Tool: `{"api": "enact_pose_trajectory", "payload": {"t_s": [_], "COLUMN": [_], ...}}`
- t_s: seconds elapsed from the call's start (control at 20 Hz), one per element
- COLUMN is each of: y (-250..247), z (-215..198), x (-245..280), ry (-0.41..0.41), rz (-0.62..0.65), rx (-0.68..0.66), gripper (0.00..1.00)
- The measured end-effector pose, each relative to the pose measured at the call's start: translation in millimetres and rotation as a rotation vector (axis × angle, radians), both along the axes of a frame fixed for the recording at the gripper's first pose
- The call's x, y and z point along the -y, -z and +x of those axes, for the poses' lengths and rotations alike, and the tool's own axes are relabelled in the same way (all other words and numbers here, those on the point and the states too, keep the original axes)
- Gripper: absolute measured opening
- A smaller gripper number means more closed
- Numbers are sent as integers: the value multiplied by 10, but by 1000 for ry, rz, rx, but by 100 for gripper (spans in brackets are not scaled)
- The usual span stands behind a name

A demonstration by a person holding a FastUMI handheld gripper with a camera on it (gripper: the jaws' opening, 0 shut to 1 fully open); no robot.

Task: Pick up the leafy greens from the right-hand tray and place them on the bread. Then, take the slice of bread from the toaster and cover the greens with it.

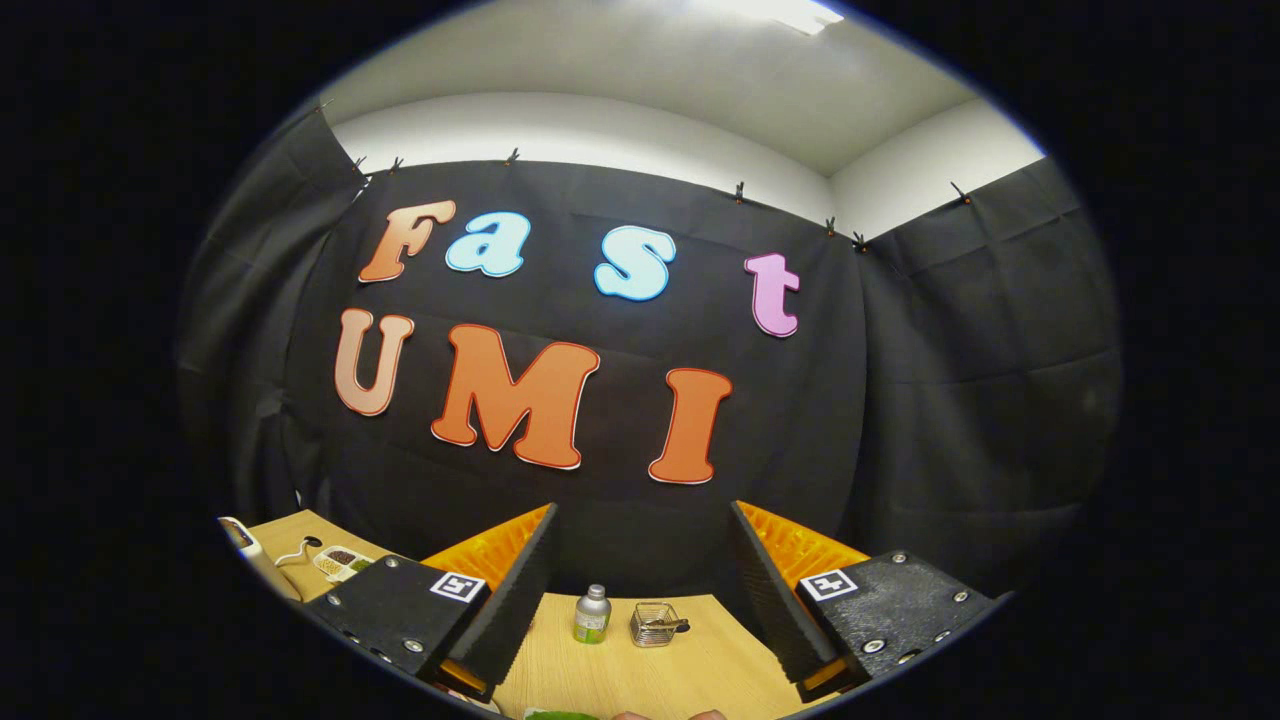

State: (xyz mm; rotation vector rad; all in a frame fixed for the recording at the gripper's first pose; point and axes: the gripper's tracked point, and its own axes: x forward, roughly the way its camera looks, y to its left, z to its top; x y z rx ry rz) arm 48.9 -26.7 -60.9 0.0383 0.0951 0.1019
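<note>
One bottle [592, 613], one wire basket [655, 624], one dish [342, 562].

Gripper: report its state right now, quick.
Gripper: open, fingers spread wide with nothing between them, raised above the wooden table; a small bottle and wire basket stand beyond.

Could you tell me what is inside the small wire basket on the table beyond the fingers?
Something dark lies in the wire basket, too small to identify. It stands beside a small bottle, beyond the open hand-held gripper.
</note>
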Motion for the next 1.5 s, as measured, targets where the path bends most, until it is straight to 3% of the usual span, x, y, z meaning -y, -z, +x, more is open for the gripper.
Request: {"api": "enact_pose_trajectory", "payload": {"t_s": [0.25,0.7,0.95,1.5], "y": [266,1515,2207,3587], "z": [-5,-276,-579,-1552], "x": [3,-118,-412,-726], "ry": [-15,-53,-165,-325], "rz": [-4,23,-4,-118], "rx": [-49,-436,-643,-1123], "gripper": [98,99,99,99]}}
